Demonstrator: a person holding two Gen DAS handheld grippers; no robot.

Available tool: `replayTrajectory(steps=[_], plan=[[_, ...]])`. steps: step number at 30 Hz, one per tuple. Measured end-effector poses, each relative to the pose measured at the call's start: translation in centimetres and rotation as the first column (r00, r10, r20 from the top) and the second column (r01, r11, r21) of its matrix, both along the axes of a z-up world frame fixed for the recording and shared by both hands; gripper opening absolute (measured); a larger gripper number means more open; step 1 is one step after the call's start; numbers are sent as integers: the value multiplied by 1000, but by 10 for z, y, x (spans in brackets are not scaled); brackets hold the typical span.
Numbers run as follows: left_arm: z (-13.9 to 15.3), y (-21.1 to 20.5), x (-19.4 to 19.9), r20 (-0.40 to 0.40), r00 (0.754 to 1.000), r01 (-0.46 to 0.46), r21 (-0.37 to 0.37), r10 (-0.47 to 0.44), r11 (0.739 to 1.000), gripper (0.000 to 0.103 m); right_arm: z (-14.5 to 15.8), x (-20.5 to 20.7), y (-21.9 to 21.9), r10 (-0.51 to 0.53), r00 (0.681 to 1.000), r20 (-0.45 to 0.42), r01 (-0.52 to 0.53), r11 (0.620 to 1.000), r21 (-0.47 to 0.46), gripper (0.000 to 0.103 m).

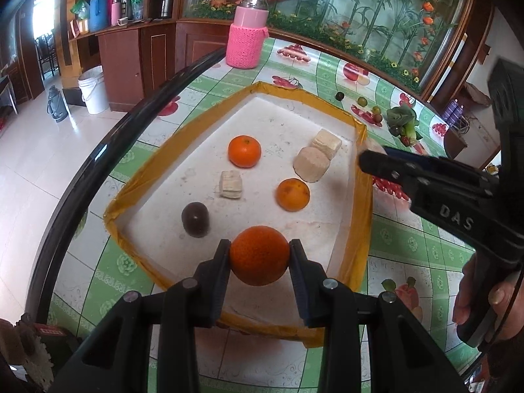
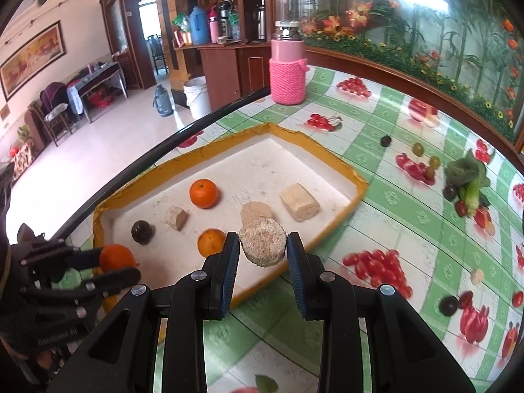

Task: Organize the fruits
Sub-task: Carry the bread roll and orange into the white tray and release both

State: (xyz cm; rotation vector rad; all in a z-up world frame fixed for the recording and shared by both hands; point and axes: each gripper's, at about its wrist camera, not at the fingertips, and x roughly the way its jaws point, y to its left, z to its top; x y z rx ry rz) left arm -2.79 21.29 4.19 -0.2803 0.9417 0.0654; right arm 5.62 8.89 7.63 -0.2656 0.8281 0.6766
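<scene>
Clearly, the right claw [image 1: 366, 159] body reads "DAS".

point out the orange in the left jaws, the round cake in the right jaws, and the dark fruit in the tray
orange [image 1: 258, 255], left wrist view, middle of its peel
round cake [image 2: 262, 240], right wrist view, its flat top face
dark fruit [image 1: 195, 218], left wrist view, centre of its skin

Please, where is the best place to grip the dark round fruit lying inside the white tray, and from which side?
Probably from above, fingers across the middle of the dark purple round fruit. It lies in the white foam tray with yellow taped rim, apart from the small beige block, with bare floor on both flanks.
</scene>
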Motion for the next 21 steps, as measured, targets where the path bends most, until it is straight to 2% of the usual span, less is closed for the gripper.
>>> replayTrajectory(steps=[6, 10, 21], plan=[[-6, 5, 6, -7, 1000, -3, -14, 2, 1000, 38, -12, 21, 39, 59, 998, -28, -60, 998, -36, 29], [-10, 10, 7, -12, 1000, -12, -23, 12, 1000, 38, -25, 41, 58, 62, 996, -62, -65, 996, -53, 29], [-20, 15, 16, -31, 999, -22, -35, 21, 999, 38, -45, 64, 86, 94, 991, -90, -106, 984, -142, 29]])
